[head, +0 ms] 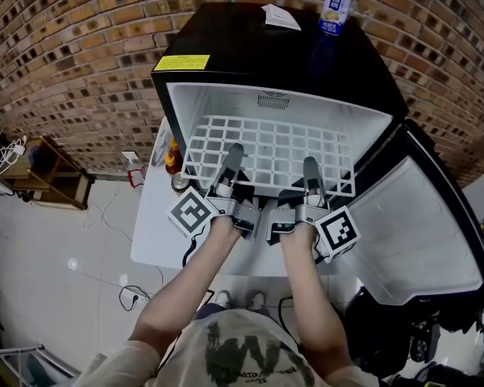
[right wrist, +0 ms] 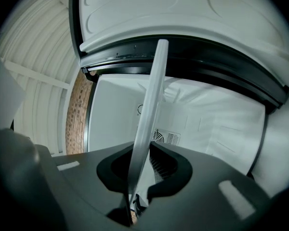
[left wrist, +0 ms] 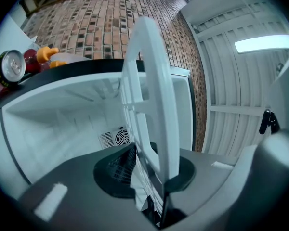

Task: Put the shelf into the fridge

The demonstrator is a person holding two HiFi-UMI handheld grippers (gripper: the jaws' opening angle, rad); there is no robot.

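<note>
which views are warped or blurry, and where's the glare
Head view: fisheye bends the brick wall, otherwise sharp. Left gripper view: heavy barrel distortion, the shelf soft up close, ceiling light blown out. Right gripper view: dark vignetted corners, shelf edge blurred.

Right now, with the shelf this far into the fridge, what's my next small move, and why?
Probably let go and draw both grippers straight back. The shelf already lies flat across the fridge, its far edge near the back wall; only its front edge sits in the left gripper and right gripper. I can't see its supports.
</note>
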